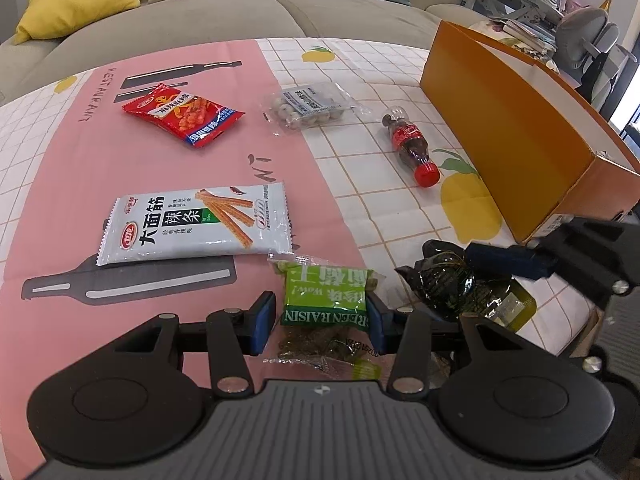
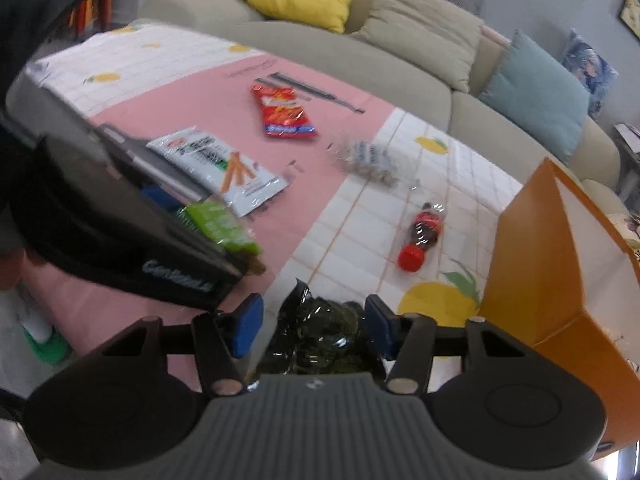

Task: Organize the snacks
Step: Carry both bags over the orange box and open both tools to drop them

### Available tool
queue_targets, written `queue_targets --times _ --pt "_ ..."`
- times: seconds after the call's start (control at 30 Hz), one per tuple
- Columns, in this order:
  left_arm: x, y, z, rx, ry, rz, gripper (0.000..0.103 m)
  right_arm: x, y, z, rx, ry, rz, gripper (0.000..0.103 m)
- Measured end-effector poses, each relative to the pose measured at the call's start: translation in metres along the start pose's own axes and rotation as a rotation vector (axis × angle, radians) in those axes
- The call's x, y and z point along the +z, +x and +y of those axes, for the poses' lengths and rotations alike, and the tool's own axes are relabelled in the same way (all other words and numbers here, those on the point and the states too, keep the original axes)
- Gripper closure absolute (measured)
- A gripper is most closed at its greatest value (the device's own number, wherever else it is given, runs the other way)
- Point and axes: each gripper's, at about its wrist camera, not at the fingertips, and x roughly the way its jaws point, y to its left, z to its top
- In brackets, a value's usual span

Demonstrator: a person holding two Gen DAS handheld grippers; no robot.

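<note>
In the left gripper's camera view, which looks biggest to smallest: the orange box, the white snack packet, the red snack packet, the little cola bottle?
1. Orange cardboard box
2. White spicy-strip packet
3. Red snack packet
4. Small cola bottle with red cap

The white packet lies nearer, so its lead is unsure.

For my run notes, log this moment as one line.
left tongs: shut on green raisin packet | right tongs: around dark green packet, grip unclear | orange box: open, beside

left tongs point(image 1: 322, 322): black frame | blue pads | silver screws | grey ribbed housing

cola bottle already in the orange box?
No, the cola bottle lies on its side on the tablecloth, outside the orange box.
</note>
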Motion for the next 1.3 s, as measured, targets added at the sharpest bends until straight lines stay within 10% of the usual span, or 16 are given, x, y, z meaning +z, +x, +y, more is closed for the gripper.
queue_targets --times 0.93,1.3 --pt "-0.001 -0.012 -0.005 -0.01 -0.031 -0.033 0.057 -0.007 0.018 -0.033 0.04 0.232 0.105 0.069" --pt "0.026 -0.05 -0.026 -0.022 -0.014 -0.057 0.057 0.01 -0.03 -0.058 0.042 0.34 -0.021 0.069"
